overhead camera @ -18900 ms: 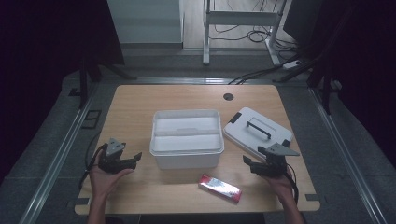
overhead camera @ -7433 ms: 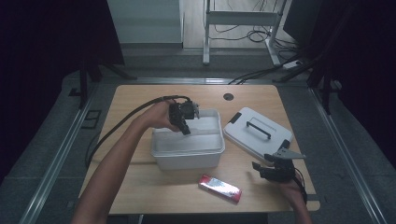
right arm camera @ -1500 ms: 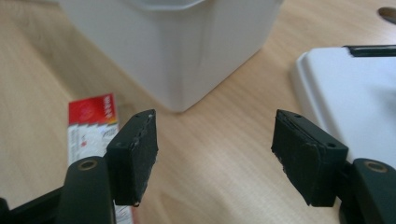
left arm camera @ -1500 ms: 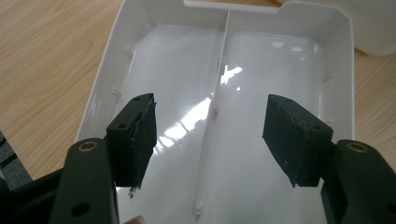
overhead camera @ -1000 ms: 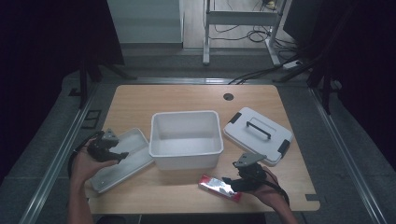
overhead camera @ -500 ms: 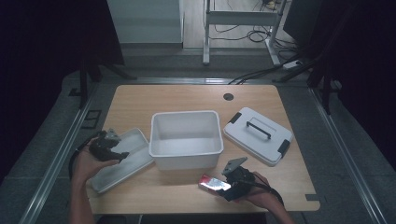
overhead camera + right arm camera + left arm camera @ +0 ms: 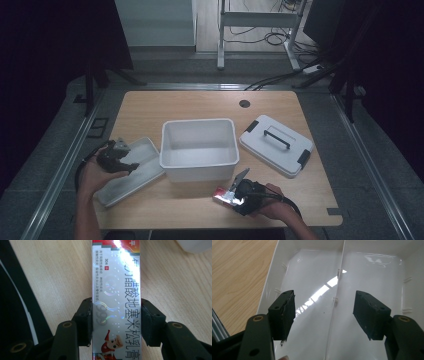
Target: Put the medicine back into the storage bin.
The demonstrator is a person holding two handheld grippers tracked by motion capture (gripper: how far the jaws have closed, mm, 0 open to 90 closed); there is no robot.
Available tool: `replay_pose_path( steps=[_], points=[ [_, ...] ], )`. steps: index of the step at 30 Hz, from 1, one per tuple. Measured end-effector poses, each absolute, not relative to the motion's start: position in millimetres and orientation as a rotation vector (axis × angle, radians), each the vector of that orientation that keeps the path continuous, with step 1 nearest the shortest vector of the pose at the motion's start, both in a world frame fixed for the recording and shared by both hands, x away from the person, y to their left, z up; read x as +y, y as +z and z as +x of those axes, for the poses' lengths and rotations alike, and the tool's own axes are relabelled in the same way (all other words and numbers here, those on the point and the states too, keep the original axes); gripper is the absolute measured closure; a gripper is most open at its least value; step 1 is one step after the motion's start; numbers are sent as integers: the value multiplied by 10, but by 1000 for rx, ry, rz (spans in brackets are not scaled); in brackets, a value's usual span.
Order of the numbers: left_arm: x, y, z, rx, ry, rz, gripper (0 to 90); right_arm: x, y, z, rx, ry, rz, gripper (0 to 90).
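A long silver and red carton [image 7: 223,195] with printed text lies flat on the wooden table near its front edge. My right gripper [image 7: 239,196] reaches it from the right. In the right gripper view the carton [image 7: 116,285] runs between the jaws of that gripper [image 7: 116,320]. The jaws have just been closing, and both pads now press on its long sides. My left gripper [image 7: 120,159] hovers over a white divided tray [image 7: 137,175] at the left. Its jaws [image 7: 324,312] stand open and bare above the tray's floor [image 7: 312,277].
A deep white bin [image 7: 198,167] stands mid-table, its inside bare. Its white lid [image 7: 276,145] with a dark handle lies to the right of it. A round cable hole [image 7: 244,103] sits near the far edge. The table's front edge runs close to both hands.
My right gripper has moved left onto the carton, and its jaws have closed in on the carton's sides. The left gripper and the tray have not moved.
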State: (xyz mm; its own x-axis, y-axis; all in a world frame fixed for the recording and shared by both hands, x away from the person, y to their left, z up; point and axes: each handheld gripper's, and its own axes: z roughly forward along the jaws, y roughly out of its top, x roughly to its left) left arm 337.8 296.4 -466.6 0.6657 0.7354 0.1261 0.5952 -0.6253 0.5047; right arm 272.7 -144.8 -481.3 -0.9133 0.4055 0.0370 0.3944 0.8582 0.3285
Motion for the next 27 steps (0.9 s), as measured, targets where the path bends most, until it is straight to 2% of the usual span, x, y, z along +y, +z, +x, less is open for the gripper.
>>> replay_pose_path(
  steps=[9,19,27],
  points=[
    [2979,-4661,3368,1045,456,2440,342,-1593,-4616,2696,2983,628,602,509],
    [2956,-4685,3385,1037,444,2453,343,-1889,-4028,2618,2923,900,509,509],
    [2939,-4693,3390,1031,434,2452,343,-1902,-3560,2805,2855,1014,421,510]
  ],
)
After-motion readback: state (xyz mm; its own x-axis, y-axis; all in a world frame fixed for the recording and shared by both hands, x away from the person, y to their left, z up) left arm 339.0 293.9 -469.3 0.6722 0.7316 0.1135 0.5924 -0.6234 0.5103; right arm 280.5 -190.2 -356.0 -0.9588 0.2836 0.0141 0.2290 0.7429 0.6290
